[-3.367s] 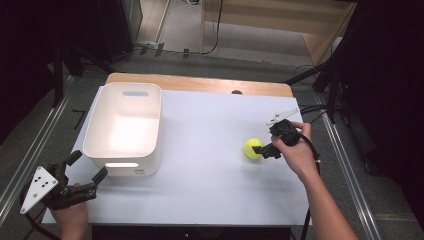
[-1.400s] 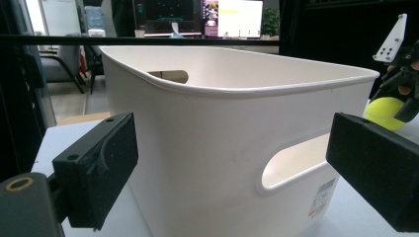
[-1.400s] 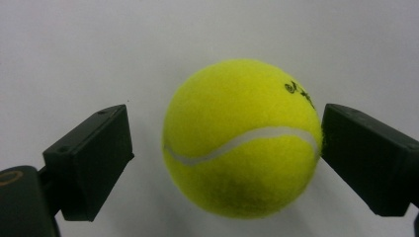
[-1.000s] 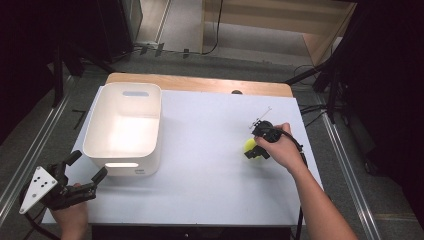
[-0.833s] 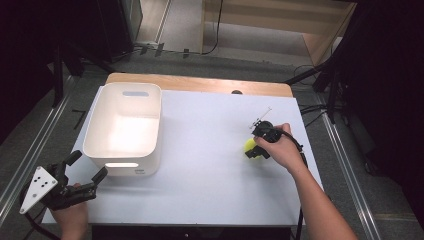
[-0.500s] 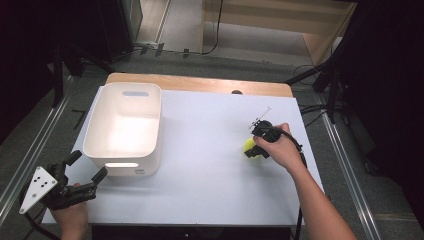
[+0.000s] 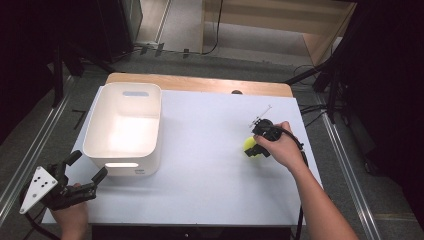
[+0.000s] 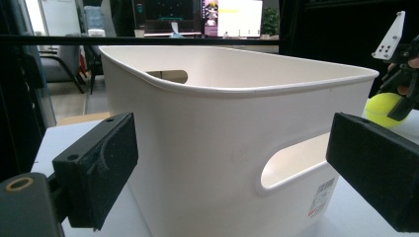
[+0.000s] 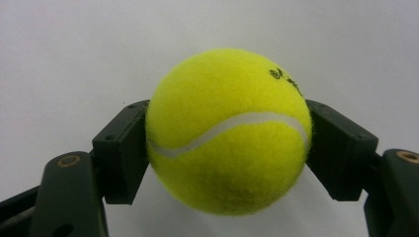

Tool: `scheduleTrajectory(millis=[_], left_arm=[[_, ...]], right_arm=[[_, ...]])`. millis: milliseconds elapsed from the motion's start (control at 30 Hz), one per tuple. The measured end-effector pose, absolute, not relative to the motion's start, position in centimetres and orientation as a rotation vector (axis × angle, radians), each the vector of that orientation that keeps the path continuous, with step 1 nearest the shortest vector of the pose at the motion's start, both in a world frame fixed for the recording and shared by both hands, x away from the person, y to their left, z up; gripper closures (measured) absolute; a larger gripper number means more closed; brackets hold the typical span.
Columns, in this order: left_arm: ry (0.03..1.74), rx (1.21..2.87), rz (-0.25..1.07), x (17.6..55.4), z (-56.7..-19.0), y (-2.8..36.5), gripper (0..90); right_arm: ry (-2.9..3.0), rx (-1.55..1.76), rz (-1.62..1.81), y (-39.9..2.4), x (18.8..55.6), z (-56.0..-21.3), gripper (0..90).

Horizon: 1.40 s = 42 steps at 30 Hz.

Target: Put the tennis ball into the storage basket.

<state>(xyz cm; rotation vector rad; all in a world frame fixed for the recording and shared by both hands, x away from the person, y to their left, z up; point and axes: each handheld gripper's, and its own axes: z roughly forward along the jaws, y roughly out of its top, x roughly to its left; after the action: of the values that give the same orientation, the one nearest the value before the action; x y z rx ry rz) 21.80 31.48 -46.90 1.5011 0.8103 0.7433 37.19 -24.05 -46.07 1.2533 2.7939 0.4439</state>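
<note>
The tennis ball (image 9: 228,131) is a round, fuzzy yellow sphere with a curved white seam and a small black mark near its top. It sits between the two black jaws of the right tool (image 9: 227,148), whose flat matte pads press on both its sides, so this tool is clenched on the ball. In the high view the ball (image 7: 249,146) lies at the right part of the white surface (image 7: 210,150), under the right tool (image 7: 260,145) and the right hand (image 7: 280,147). Against 3.4 seconds ago, the hand and tool have closed over the ball, which then lay free just ahead of the jaws; since a second ago nothing has shifted.

Well apart to the left stands a smooth white plastic bin (image 7: 125,127), rectangular with rounded corners and slot handles. The left tool (image 7: 87,175) rests at the near left corner of the surface, jaws spread wide, facing the bin (image 8: 222,128) as before.
</note>
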Motion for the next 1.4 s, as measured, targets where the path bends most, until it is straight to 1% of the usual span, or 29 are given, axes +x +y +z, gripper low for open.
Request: scheduleTrajectory(millis=[933,1400], left_arm=[[0.809,1.499,0.740,21.8,-46.9,31.5,5.8],[0.809,1.498,0.739,21.8,-46.9,31.5,5.8]], right_arm=[[2.821,1.153,0.482,-21.8,38.0,-42.8,23.6],[2.855,1.058,0.485,-19.8,38.9,-40.3,23.8]])
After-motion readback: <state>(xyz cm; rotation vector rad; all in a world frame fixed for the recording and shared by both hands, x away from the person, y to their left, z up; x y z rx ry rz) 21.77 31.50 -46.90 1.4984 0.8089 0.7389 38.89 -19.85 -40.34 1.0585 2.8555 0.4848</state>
